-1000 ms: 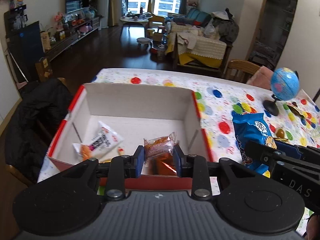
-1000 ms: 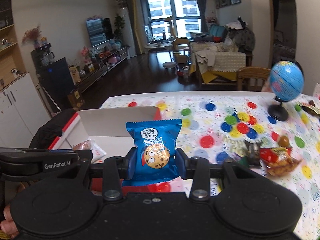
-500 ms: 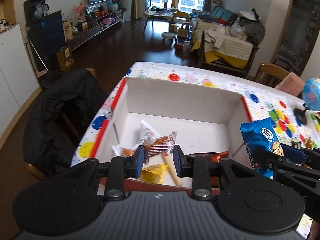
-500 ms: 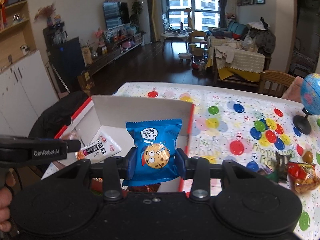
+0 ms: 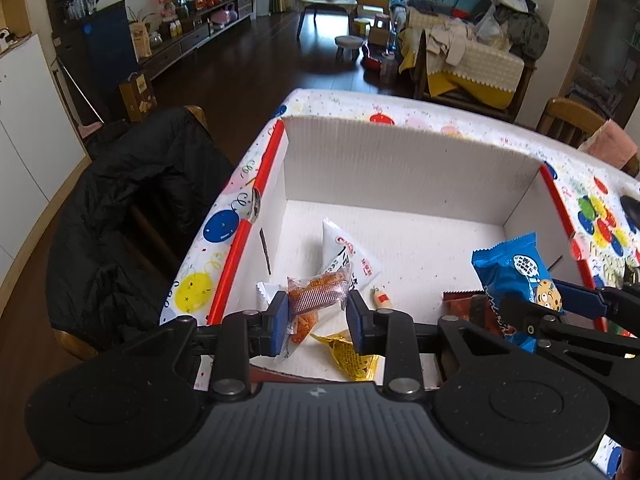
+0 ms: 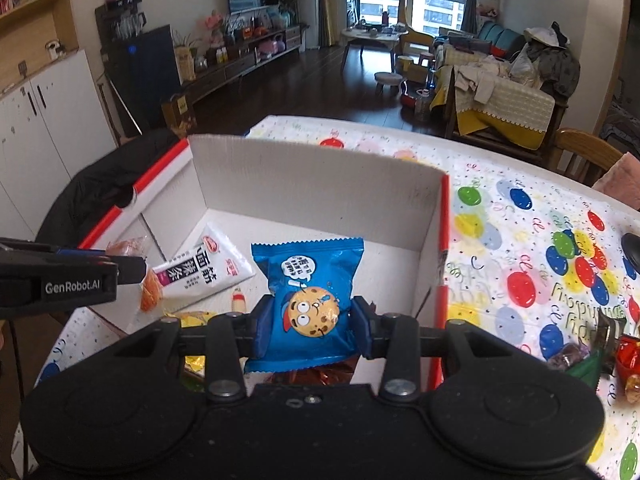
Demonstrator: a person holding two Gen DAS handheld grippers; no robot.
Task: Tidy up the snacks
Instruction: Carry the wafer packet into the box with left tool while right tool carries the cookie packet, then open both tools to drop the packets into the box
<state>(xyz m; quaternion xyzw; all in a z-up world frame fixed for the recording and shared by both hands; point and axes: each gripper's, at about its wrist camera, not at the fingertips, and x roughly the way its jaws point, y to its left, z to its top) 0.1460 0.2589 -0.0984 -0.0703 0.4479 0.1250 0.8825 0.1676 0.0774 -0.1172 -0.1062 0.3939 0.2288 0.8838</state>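
A white cardboard box [image 5: 400, 168] with red edges stands open on the table. My left gripper [image 5: 316, 316] is shut on a clear orange snack packet [image 5: 316, 294], held over the box's near left part. My right gripper [image 6: 312, 324] is shut on a blue cookie packet [image 6: 312, 280], held over the box's near right part; the same blue cookie packet [image 5: 516, 276] shows at the right of the left wrist view. Inside the box lie a white packet with red print [image 6: 208, 270], a yellow wrapper [image 5: 352, 354] and a dark red wrapper [image 5: 464, 300].
A balloon-print cloth [image 6: 520, 240] covers the table. Loose wrapped sweets [image 6: 600, 356] lie on it right of the box, near a globe's black base [image 6: 632, 248]. A chair with a black jacket [image 5: 120, 216] stands at the table's left edge.
Both grippers have moved left and down over the box, each still holding its packet. The box now fills more of both views and its contents show more fully.
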